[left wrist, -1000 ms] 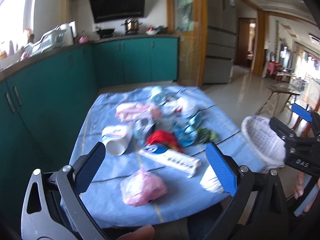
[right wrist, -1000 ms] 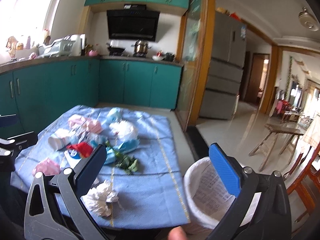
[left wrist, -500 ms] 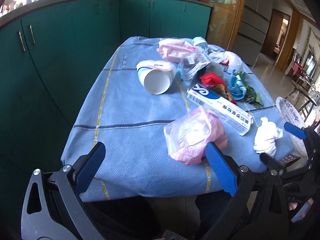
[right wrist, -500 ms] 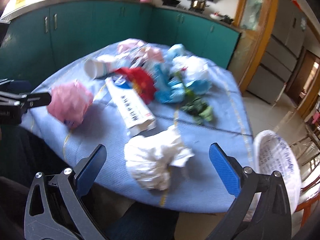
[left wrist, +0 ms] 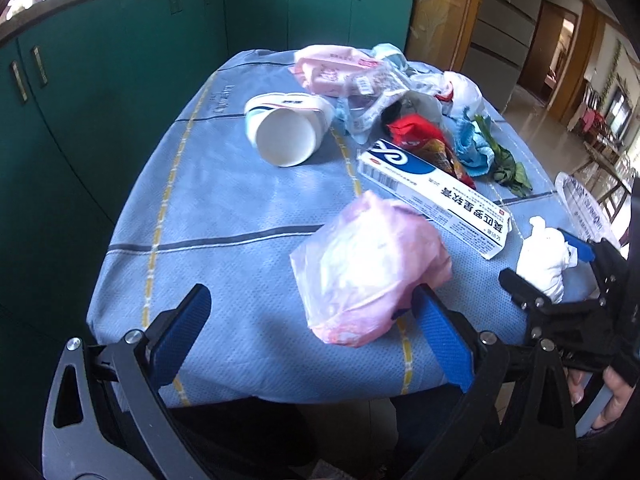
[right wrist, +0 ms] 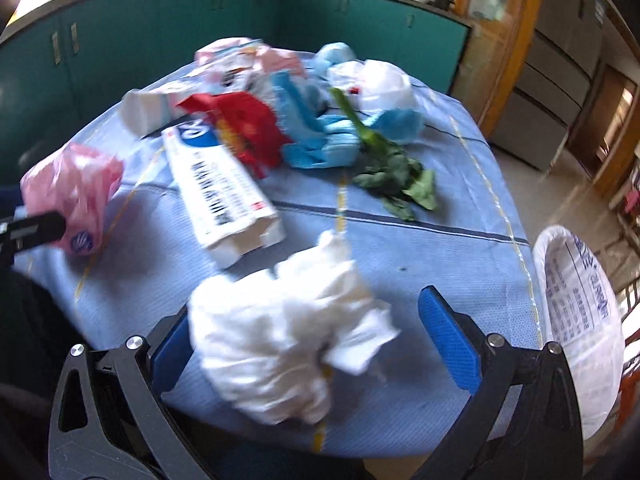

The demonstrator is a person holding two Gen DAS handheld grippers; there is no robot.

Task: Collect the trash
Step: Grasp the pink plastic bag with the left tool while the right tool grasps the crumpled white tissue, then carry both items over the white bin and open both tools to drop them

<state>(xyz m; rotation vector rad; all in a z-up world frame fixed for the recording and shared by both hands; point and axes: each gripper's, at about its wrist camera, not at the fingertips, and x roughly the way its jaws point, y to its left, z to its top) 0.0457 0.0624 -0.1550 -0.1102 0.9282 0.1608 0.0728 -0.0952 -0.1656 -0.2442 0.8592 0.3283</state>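
Observation:
Trash lies on a table with a blue cloth (left wrist: 224, 216). My left gripper (left wrist: 312, 332) is open at the near edge, with a crumpled pink plastic bag (left wrist: 368, 268) just ahead, beside the right finger. My right gripper (right wrist: 316, 340) is open around a crumpled white tissue (right wrist: 288, 340), which lies between the fingers on the cloth. A white bin with a liner (right wrist: 580, 320) stands off the table's right side. In the left wrist view the right gripper (left wrist: 560, 276) shows around the tissue (left wrist: 544, 264).
Further back lie a toothpaste box (left wrist: 432, 192), a tipped paper cup (left wrist: 288, 128), a red wrapper (left wrist: 424, 136), blue gloves (right wrist: 320, 136), green leaves (right wrist: 396, 180), pink packets (left wrist: 332, 68) and a white bag (right wrist: 380, 84). Green cabinets (left wrist: 100, 80) stand left and behind.
Both grippers have dropped and moved in toward the table's near edge. The pink bag and the tissue now sit closer to the left and right fingers. Both grippers stay open.

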